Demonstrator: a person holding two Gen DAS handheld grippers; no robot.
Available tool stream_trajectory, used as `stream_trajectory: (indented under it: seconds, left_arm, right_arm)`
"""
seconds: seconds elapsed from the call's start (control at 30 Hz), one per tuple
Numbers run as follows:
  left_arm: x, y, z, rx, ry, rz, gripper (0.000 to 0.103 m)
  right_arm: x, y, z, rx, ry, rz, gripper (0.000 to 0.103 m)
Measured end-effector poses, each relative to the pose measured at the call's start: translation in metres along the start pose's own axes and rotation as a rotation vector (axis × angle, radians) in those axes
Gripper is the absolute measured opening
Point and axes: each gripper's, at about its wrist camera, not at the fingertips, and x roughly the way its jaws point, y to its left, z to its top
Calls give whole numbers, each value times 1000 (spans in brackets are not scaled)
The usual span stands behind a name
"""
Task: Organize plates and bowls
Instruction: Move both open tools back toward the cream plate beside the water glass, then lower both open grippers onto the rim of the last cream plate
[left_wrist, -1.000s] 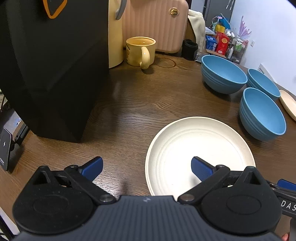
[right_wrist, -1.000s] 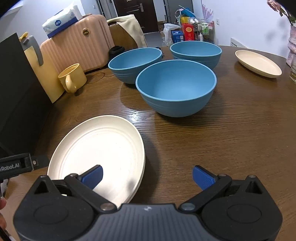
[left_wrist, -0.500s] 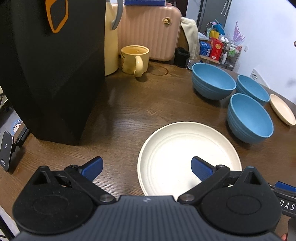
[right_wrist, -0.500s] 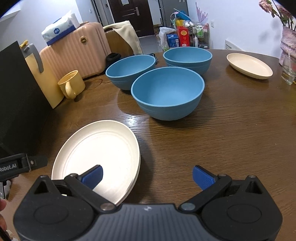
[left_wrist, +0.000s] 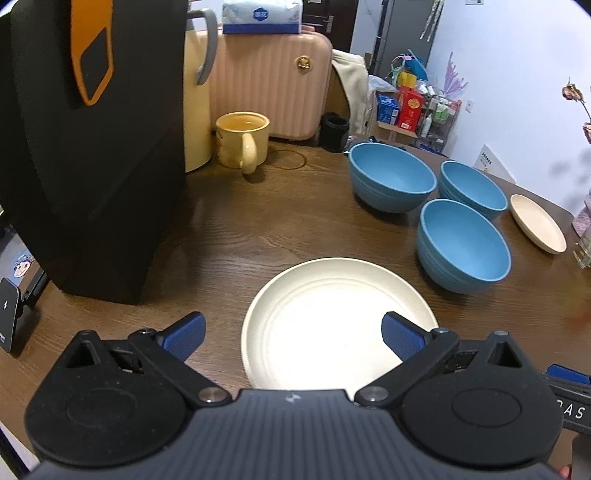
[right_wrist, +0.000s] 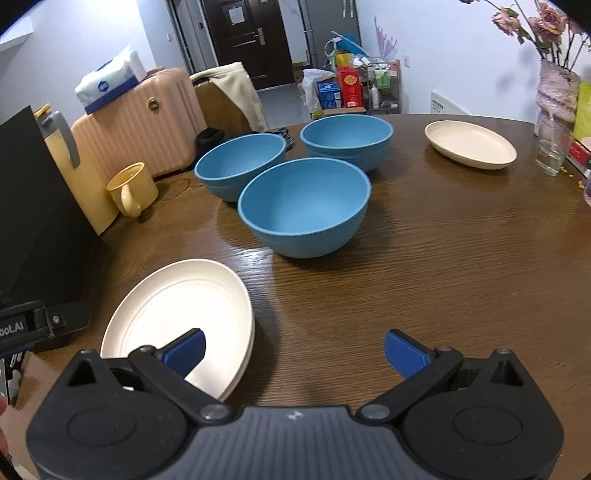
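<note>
A cream plate (left_wrist: 332, 325) lies on the brown table near the front; it also shows in the right wrist view (right_wrist: 181, 314). Three blue bowls stand behind it: a near one (left_wrist: 463, 245) (right_wrist: 304, 210), a far left one (left_wrist: 391, 181) (right_wrist: 240, 166) and a far right one (left_wrist: 472, 190) (right_wrist: 347, 140). A second cream plate (left_wrist: 537, 223) (right_wrist: 469, 144) lies far right. My left gripper (left_wrist: 293, 339) is open and empty above the near plate. My right gripper (right_wrist: 295, 352) is open and empty, just right of that plate.
A black bag (left_wrist: 85, 147) stands at the left. A yellow mug (left_wrist: 243, 144) and a yellow jug (left_wrist: 195, 103) stand behind it. A glass (right_wrist: 552, 147) and a flower vase (right_wrist: 557, 92) stand at the far right. A pink suitcase (left_wrist: 273, 99) is beyond the table.
Both grippers have pulled back and risen, so the plate and the bowls look smaller and farther. Nothing on the table has moved.
</note>
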Motion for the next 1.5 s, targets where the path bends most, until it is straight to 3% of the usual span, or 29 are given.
stream_trajectory:
  seconds: [0.93,1.5]
  left_arm:
    - [-22,-101,29,122,-45,-151,103]
    - [-20,-188,41,199,-41,-219,103]
  right_arm:
    - [-38,-78,30,137,-71,-116,103]
    - [-45,-146,61,209,-85,-167,103]
